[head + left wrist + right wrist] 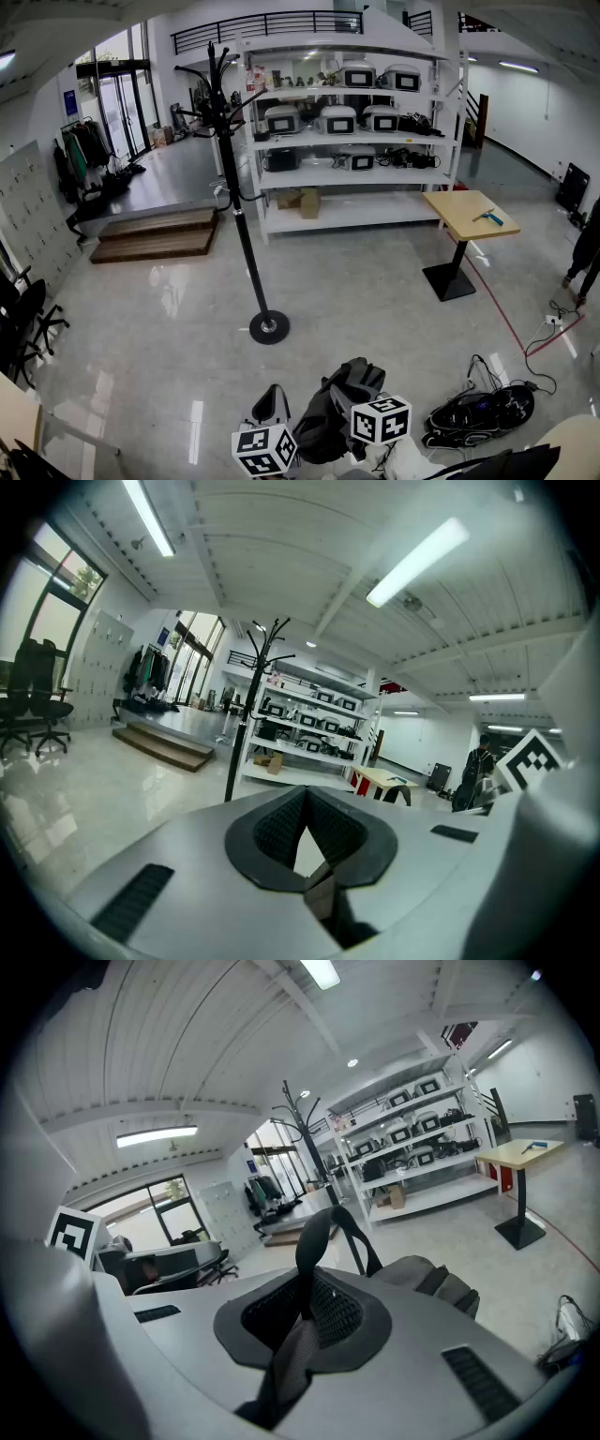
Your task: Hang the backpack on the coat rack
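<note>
Right gripper (pixel 305 1314) clamps a strap of the grey fabric backpack (pixel 339 405). Left gripper (pixel 310 847), almost closed, pinches a thin strap. The black metal coat rack (pixel 236 178) stands well apart.

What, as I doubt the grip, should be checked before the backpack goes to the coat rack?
1. Right gripper shut on the strap of the backpack: ok.
2. Left gripper holding anything: jaw tips meet, a thin piece sits at their base; cannot tell.
3. Coat rack upright, hooks bare: ok.
4. Floor from backpack to rack free: ok.
5. Backpack lifted off the floor: cannot tell.
</note>
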`<action>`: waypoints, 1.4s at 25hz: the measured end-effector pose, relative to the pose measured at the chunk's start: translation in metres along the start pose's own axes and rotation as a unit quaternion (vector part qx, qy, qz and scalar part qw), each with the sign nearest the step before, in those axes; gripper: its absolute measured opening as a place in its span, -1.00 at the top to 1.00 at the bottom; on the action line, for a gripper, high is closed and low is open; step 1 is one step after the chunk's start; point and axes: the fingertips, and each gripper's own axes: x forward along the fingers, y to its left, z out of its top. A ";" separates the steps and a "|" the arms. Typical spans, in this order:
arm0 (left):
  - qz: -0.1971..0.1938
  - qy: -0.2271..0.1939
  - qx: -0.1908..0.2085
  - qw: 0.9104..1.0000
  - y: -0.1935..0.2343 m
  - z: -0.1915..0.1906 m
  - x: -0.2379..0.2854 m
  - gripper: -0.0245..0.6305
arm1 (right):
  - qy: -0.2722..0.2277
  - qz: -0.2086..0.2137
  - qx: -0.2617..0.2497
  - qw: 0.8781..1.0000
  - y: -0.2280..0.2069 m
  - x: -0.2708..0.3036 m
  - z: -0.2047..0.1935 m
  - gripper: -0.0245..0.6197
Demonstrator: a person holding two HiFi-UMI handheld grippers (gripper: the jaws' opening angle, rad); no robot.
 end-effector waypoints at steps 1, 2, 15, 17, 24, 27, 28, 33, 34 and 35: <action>0.000 0.000 0.001 1.000 -0.001 -0.001 0.002 0.92 | -0.001 0.000 -0.002 1.000 -0.002 0.000 0.001 0.83; 0.000 0.000 0.001 1.000 -0.003 -0.002 0.003 0.92 | -0.002 -0.001 -0.004 1.000 -0.004 0.000 0.002 0.83; -0.002 0.003 0.004 1.000 -0.006 -0.001 0.029 0.92 | -0.005 -0.015 0.005 1.000 -0.028 0.006 0.008 0.83; -0.005 0.002 0.005 1.000 -0.005 0.000 0.035 0.92 | -0.006 -0.016 0.006 1.000 -0.030 0.009 0.010 0.83; -0.013 0.002 0.008 1.000 -0.002 0.006 0.055 0.92 | -0.008 -0.025 0.007 1.000 -0.042 0.026 0.019 0.83; -0.012 0.002 0.008 1.000 0.003 0.011 0.066 0.92 | -0.009 -0.026 0.005 1.000 -0.044 0.036 0.027 0.83; -0.010 0.002 0.008 1.000 0.006 0.013 0.069 0.92 | -0.008 -0.025 0.005 1.000 -0.044 0.040 0.029 0.83; -0.011 0.002 0.010 1.000 0.018 0.021 0.089 0.92 | -0.012 -0.024 0.005 1.000 -0.048 0.061 0.040 0.83; -0.012 0.002 0.011 1.000 0.019 0.024 0.094 0.92 | -0.014 -0.025 0.006 1.000 -0.049 0.065 0.043 0.83; -0.014 0.003 0.013 1.000 0.020 0.026 0.098 0.92 | -0.014 -0.026 0.007 1.000 -0.051 0.069 0.046 0.83</action>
